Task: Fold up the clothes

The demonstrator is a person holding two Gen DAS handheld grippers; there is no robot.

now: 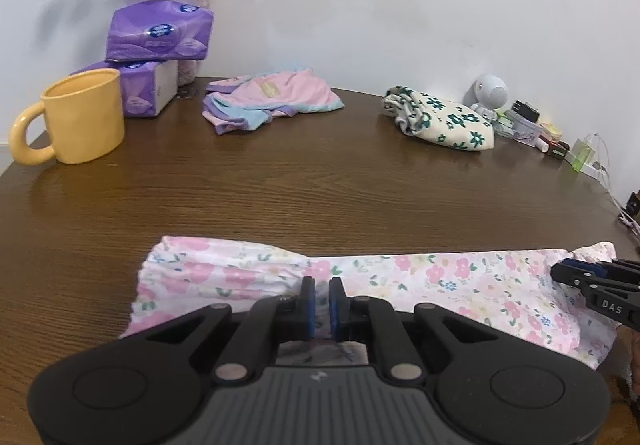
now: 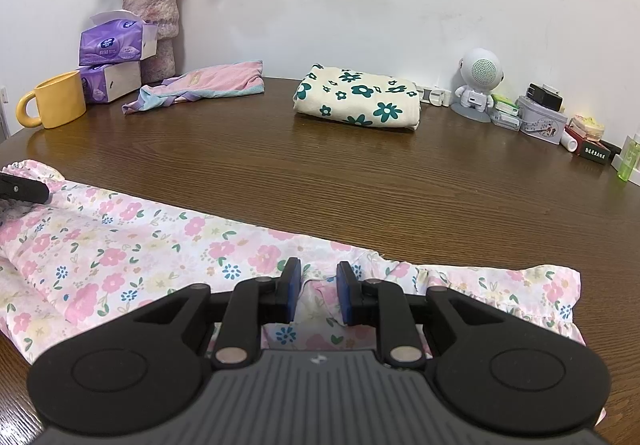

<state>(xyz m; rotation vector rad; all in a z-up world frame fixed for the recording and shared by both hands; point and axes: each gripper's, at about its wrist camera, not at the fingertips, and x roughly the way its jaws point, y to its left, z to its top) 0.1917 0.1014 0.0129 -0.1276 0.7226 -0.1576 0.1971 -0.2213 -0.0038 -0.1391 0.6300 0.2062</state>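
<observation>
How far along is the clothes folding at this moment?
Done: the green-flowered garment lies folded by the wall. In hand: the pink floral garment, pinched by the left gripper and right gripper. Left: the pink-and-blue garment lies crumpled.

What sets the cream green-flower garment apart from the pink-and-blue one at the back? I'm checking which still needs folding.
The cream garment sits as a compact, squared bundle; the pink-and-blue garment lies loose and rumpled, edges splayed. The cream garment has bold dark green flowers; the pink-and-blue garment has plain colour blocks. Both rest on the table near the wall.
</observation>
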